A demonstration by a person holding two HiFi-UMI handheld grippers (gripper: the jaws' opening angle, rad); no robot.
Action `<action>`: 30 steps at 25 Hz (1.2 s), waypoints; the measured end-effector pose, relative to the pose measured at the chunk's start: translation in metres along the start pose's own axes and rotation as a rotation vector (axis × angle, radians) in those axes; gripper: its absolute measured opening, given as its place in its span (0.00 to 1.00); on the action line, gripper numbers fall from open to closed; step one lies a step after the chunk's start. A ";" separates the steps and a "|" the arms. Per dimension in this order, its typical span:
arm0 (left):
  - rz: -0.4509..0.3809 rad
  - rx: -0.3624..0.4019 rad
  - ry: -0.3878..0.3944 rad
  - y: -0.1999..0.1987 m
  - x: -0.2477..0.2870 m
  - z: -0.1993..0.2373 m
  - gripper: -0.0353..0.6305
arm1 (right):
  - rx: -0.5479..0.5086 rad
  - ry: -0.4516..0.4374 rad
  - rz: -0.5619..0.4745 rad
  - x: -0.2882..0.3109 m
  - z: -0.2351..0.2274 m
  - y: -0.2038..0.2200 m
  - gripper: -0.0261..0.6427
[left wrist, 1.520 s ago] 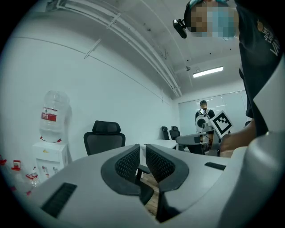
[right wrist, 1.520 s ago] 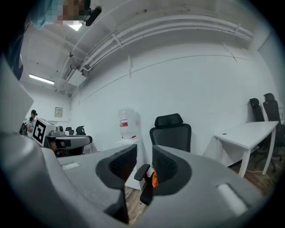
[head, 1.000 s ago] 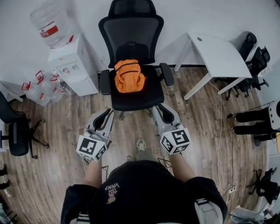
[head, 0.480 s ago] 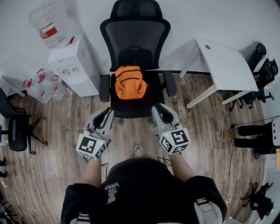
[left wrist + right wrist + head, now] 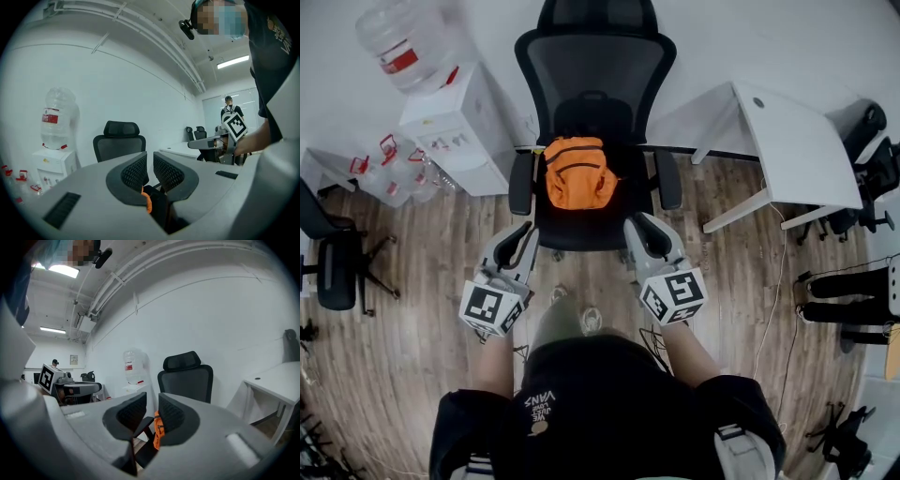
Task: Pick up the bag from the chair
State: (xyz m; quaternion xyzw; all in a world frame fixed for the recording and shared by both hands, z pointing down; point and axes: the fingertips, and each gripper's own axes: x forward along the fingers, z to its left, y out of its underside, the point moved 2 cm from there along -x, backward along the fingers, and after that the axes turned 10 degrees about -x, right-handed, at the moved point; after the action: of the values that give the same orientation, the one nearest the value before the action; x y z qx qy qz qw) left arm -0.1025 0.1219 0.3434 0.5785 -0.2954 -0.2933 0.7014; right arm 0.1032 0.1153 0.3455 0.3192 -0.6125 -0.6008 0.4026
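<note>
An orange bag (image 5: 579,173) lies on the seat of a black office chair (image 5: 586,227), against its mesh back. My left gripper (image 5: 525,234) hovers just short of the seat's front left corner, its jaws a narrow gap apart with nothing between them. My right gripper (image 5: 637,225) is level with it at the seat's front right corner, also narrowly open and empty. In the left gripper view, a sliver of the bag (image 5: 146,202) shows below the left gripper (image 5: 151,161). In the right gripper view, the bag (image 5: 158,430) peeks from behind the right gripper (image 5: 152,404).
A white water dispenser (image 5: 455,131) with a large bottle (image 5: 394,47) stands left of the chair, with small bottles (image 5: 384,164) beside it. A white desk (image 5: 792,145) is at the right. Another black chair (image 5: 333,272) sits far left. A cable (image 5: 772,291) runs along the wooden floor.
The person has stepped forward, so the chair and bag are closer. Both grippers now reach the seat's front corners. Their jaws look unchanged.
</note>
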 end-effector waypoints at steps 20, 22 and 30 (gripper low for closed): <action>0.046 -0.020 0.061 0.004 0.079 0.097 0.11 | -0.004 0.099 0.018 0.108 -0.033 0.000 0.15; 0.053 -0.021 0.075 0.005 0.088 0.110 0.11 | -0.006 0.114 0.018 0.121 -0.034 0.000 0.15; 0.072 -0.024 0.145 0.005 0.119 0.156 0.11 | 0.001 0.169 0.033 0.173 -0.043 0.002 0.15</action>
State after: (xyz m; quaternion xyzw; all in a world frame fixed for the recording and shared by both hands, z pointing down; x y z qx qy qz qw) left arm -0.1422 -0.0666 0.3817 0.5787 -0.2609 -0.2290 0.7379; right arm 0.0589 -0.0567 0.3646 0.3586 -0.5820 -0.5647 0.4625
